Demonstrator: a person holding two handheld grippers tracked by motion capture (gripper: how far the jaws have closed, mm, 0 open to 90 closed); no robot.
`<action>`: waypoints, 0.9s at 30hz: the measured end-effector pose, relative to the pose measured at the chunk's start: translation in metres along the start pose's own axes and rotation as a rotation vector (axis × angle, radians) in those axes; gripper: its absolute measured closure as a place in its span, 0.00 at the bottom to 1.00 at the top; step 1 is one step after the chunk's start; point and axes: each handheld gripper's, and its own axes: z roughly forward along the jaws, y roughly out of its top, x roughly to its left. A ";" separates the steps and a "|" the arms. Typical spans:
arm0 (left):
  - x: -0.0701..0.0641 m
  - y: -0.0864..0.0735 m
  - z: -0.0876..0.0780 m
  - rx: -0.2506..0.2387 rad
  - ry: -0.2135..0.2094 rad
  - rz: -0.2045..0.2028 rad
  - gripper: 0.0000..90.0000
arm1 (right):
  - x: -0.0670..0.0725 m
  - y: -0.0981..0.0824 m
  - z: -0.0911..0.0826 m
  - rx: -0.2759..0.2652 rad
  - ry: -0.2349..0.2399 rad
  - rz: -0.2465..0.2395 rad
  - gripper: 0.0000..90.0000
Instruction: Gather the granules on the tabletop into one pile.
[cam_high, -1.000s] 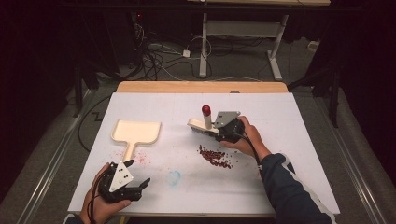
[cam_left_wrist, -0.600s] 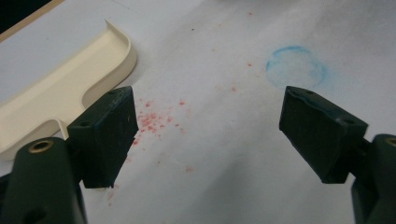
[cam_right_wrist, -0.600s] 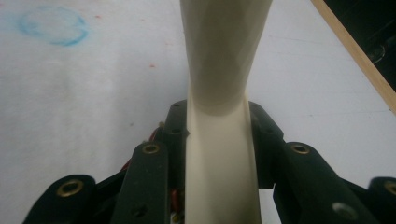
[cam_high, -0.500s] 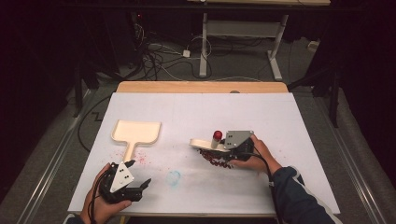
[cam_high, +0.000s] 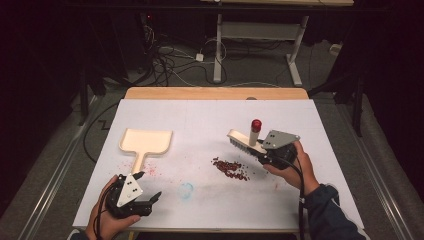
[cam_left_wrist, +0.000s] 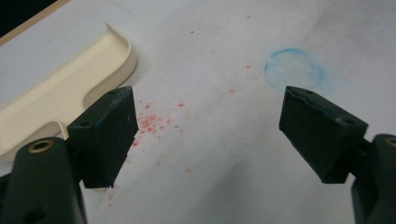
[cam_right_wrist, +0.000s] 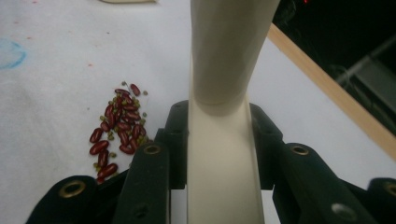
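Right gripper (cam_high: 260, 150): seen right of the desk's centre in the high view; its jaws are clamped on the cream handle of a brush (cam_high: 245, 141).
Brush: held tilted over the desk, bristled head pointing away from the hand toward the desk's middle; a stem with a red cap rises from the handle. In the right gripper view the cream handle (cam_right_wrist: 223, 154) runs straight up between the two black jaws, pressed on both sides.
Beans (cam_high: 231, 168): a small heap of dark red beans lies on the white sheet just in front of and below the brush head; in the right gripper view the heap (cam_right_wrist: 117, 130) is seen left of the jaws, mixed with what may be smaller greenish grains.
Left gripper (cam_high: 142, 195): held at the near left edge of the desk; its jaws stand wide apart with nothing between them, as the left gripper view shows.
Dustpan (cam_high: 146, 142): cream, flat on the sheet at the left, handle toward the person; well apart from the beans.
Desk (cam_high: 210, 115): covered by a white sheet marked with red specks and a faint blue ring (cam_high: 186, 189).
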 end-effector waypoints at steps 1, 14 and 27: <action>0.000 0.000 0.000 -0.003 -0.001 0.000 0.21 | 0.001 -0.001 -0.004 0.012 -0.026 0.017 0.75; -0.003 0.002 -0.003 -0.023 -0.014 0.008 0.21 | 0.024 -0.024 0.003 0.240 -0.287 0.271 0.75; -0.004 0.004 -0.005 -0.031 -0.016 0.004 0.21 | 0.073 0.015 0.037 0.225 -0.246 0.222 0.75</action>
